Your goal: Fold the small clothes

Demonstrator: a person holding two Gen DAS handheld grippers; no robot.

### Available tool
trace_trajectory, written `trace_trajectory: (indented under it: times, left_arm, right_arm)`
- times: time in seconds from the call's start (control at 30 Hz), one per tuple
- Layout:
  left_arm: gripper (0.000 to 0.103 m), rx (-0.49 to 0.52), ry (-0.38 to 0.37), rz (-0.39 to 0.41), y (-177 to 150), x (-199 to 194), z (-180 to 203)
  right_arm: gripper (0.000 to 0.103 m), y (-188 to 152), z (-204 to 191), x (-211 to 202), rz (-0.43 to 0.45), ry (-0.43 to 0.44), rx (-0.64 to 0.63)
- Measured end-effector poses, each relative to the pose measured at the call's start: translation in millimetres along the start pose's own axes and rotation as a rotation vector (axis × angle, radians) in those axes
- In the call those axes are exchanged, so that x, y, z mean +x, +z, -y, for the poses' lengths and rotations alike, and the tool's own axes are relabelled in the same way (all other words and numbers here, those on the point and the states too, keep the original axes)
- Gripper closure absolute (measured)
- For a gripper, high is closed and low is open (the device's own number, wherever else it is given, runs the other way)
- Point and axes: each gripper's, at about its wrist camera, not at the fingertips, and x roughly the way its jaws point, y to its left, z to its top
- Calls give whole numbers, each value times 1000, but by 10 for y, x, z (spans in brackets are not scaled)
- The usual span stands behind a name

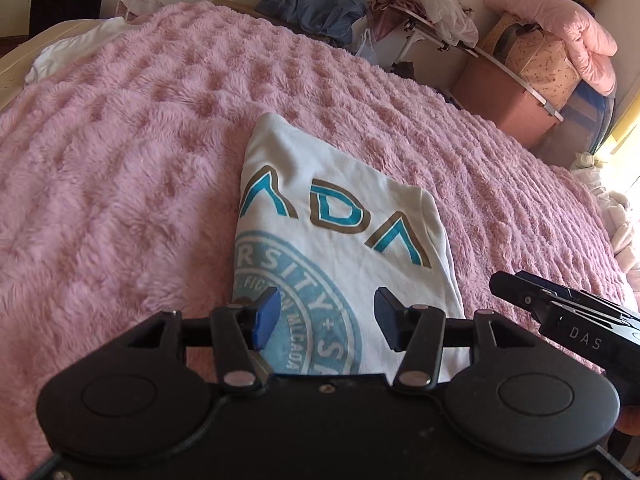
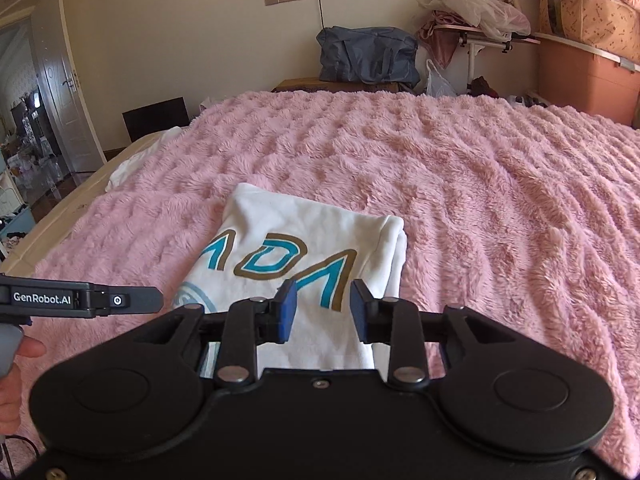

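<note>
A white T-shirt with teal and brown letters and a pale blue round print lies folded into a narrow strip on the pink fluffy blanket. It also shows in the right wrist view. My left gripper is open and empty, held just above the shirt's near end over the round print. My right gripper is open and empty above the shirt's near right part, over the letters. Each gripper's body shows at the edge of the other's view.
The blanket covers the whole bed. A white cloth lies at the bed's far left edge. Beyond the bed stand a blue bag, a small table with clothes, an orange box and pink bedding. A door is at left.
</note>
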Motion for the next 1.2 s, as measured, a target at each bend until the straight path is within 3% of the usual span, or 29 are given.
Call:
trace_trajectory:
  times: [0.13, 0.3, 0.6, 1.2]
  left_arm:
    - [47, -9, 5, 42, -185, -315, 108]
    - [43, 34, 135, 91, -346, -656, 305]
    - [42, 114, 274, 58, -655, -1015, 531]
    - [41, 171, 351, -9, -767, -1041, 687]
  right_arm:
    - [57, -162, -111, -282, -23, -8, 64]
    - [55, -337, -243, -567, -45, -19, 83]
    - [52, -500, -438, -884, -49, -8, 78]
    - [43, -631, -582, -1017, -121, -19, 64]
